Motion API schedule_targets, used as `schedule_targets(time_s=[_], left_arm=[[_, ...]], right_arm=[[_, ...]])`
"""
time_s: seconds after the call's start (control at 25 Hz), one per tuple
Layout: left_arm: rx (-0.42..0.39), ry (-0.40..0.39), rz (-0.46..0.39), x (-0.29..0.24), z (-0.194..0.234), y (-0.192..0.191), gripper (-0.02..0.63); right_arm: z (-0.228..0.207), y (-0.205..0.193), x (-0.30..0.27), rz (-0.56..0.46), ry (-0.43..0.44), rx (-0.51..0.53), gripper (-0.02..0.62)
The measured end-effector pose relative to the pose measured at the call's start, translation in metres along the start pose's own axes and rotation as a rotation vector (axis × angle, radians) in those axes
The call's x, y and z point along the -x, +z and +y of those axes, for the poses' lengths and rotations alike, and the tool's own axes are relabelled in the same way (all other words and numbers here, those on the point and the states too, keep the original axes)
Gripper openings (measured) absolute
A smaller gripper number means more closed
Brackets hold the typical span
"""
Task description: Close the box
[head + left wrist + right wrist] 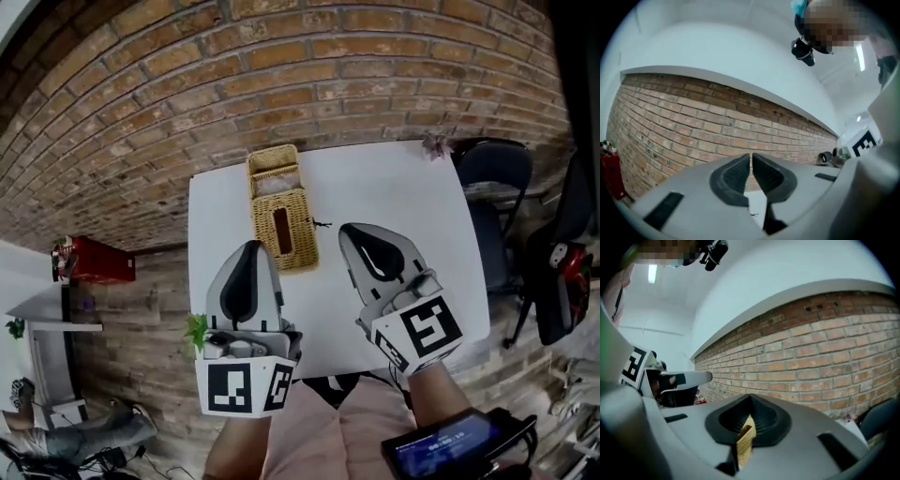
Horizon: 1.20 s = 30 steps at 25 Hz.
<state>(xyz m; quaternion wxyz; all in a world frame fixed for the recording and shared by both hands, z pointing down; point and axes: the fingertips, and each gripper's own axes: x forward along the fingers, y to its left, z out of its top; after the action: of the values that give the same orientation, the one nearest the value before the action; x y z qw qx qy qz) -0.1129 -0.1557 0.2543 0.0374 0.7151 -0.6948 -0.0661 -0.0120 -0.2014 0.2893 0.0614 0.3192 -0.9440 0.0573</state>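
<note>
**Box.** The box (274,172) is a wicker case at upper centre of the head view, near the far edge of the table (403,192). It is open. The far half shows white contents. The slotted half, judged to be the lid (284,232), lies flat on the table toward the person and touches the far half along one edge.

**Grippers.** The left gripper (250,247) is at lower centre-left, just below and beside the lid, not touching it. Its jaws are clenched together with nothing between them. The right gripper (352,231) is to the right of the lid, apart from it. Its jaws are also clenched and hold nothing. The wicker in its own view is the box beyond the jaws, not a grasped part.

**Step in hand.** Approach. The lid is not yet engaged.

**Next move.** Probably, one gripper needs its jaws released, then set on the lid's near edge. The lid must then swing up and over onto the far half. The other gripper may need to steady the box against sliding toward the brick wall (281,75).
</note>
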Motion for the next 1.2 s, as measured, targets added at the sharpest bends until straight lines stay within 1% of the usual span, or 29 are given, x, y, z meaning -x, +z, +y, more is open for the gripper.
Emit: schedule_targets(time_s=[0.12, 0.24, 0.4, 0.48, 0.72, 1.2], left_arm=[[0.003, 0.031, -0.045, 0.003, -0.003, 0.023, 0.02], [-0.059, 0.051, -0.075, 0.009, -0.007, 0.034, 0.017], [-0.121, 0.065, -0.086, 0.011, -0.009, 0.04, 0.017], [-0.139, 0.071, -0.086, 0.011, -0.01, 0.041, 0.017], [-0.131, 0.074, -0.067, 0.012, -0.009, 0.037, 0.017], [-0.129, 0.074, -0.041, 0.01, -0.007, 0.029, 0.017]], right_arm=[[-0.002, 0.024, 0.014, -0.045, -0.049, 0.061, 0.002], [-0.005, 0.039, 0.027, -0.072, -0.092, 0.122, 0.001], [-0.015, 0.049, 0.039, -0.094, -0.132, 0.141, 0.0], [-0.019, 0.051, 0.042, -0.098, -0.146, 0.144, 0.0], [-0.018, 0.054, 0.046, -0.099, -0.152, 0.169, -0.002], [-0.016, 0.049, 0.042, -0.095, -0.144, 0.145, -0.002]])
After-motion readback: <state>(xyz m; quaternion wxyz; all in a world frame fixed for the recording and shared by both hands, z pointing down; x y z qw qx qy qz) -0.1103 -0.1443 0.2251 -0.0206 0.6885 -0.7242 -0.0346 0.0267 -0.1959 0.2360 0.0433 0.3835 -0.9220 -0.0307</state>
